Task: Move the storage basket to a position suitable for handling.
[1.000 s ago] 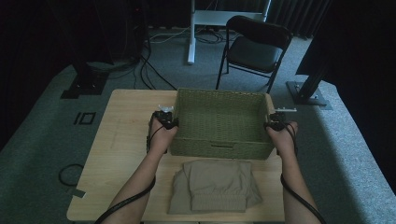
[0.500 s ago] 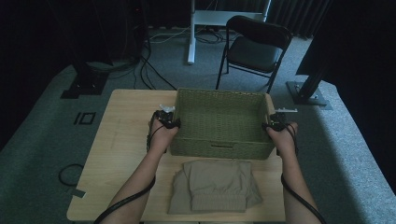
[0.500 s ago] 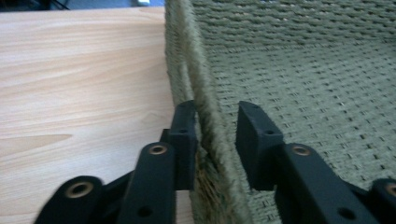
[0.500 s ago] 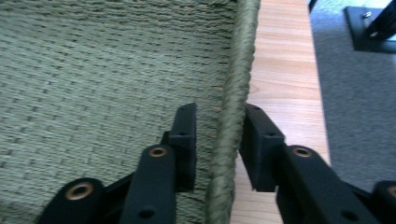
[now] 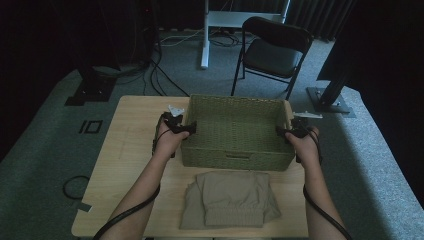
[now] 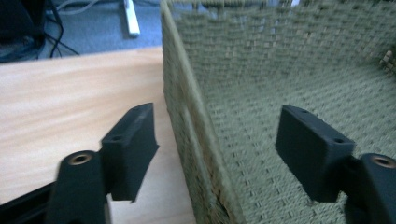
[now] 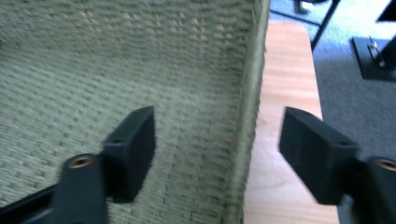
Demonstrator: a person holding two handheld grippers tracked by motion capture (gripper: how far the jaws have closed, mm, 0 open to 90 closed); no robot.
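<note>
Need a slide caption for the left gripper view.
Left gripper, jaws just opened, straddles the woven basket's side wall without touching it, above the wooden table.

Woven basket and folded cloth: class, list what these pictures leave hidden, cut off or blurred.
- Basket floor under its near wall: hidden in the high view by that wall.
- Basket weave: motion-blurred in the left gripper view.
- Basket side wall: blurred in the right gripper view, its foot cut off by the bottom edge.
- Folded cloth: what garment it is cannot be told; dim high view.
</note>
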